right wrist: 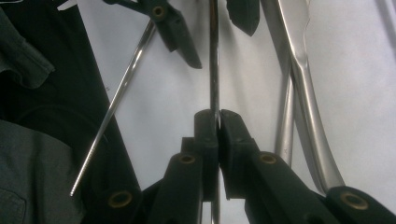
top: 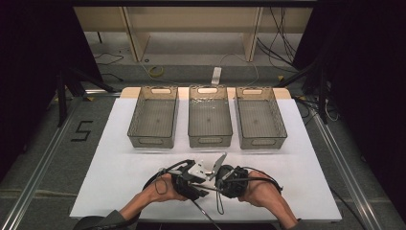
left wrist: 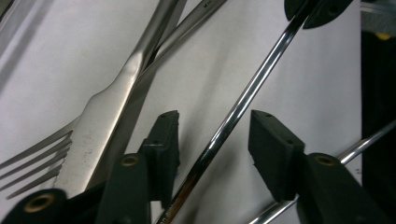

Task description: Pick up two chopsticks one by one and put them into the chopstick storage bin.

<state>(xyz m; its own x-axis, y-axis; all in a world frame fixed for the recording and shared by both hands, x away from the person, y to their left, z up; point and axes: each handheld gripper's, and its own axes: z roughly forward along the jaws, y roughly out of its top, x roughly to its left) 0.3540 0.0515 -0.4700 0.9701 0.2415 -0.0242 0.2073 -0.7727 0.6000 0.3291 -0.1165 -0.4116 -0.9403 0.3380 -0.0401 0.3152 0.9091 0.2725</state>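
Observation:
A thin shiny metal rod lies over the white table sheet, and my right gripper is shut on it. The same rod runs between the jaws of my left gripper, which stand open on either side without touching it. In the right gripper view the left gripper faces me at the top. A second rod lies close by. A steel fork and another steel handle lie beside the rods. Both grippers meet near the table's front middle.
Three grey see-through trays stand in a row at the back: left, middle, right. The second rod reaches past the table's front edge. A person's dark sleeve is near that edge.

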